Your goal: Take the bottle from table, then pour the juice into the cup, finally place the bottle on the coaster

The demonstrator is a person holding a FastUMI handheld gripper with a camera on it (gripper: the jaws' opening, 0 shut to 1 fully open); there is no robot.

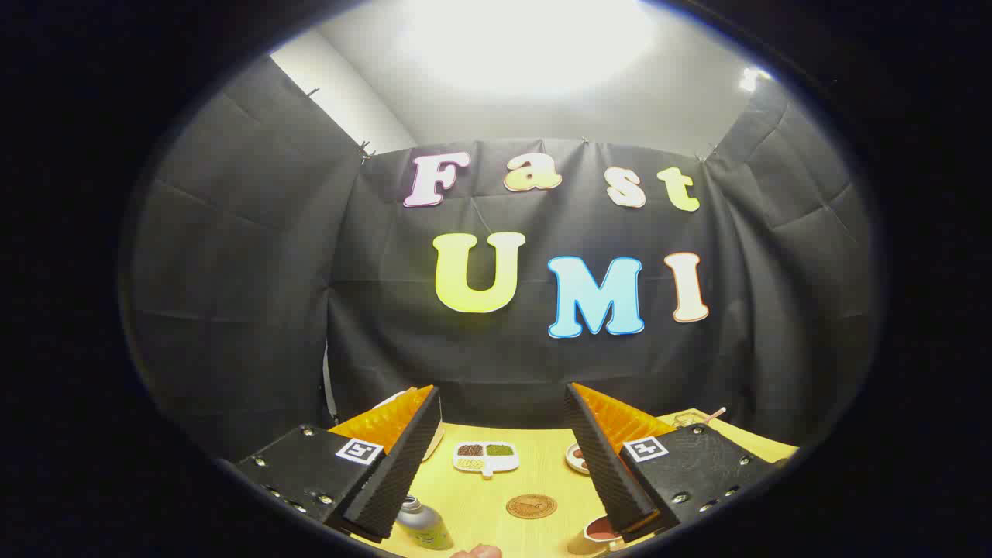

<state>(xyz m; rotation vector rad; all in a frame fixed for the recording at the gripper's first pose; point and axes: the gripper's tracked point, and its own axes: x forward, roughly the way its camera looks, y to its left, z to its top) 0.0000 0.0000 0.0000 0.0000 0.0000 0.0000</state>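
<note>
The gripper point(502, 457) hangs above the pale yellow wooden table point(535, 465) with its two fingers spread wide apart, and nothing is held between them. The small bottle with a silver cap and a yellow-green body point(422, 525) stands on the table just beside the inner edge of the left finger, while the round brown wooden coaster point(532, 506) lies between the fingers and the cup with a reddish inside point(598, 533) sits partly hidden under the right finger. Beyond the coaster there is a white divided dish with brown and green fillings point(486, 456), and a small round white dish point(577, 457) lies close to the right finger.
</note>
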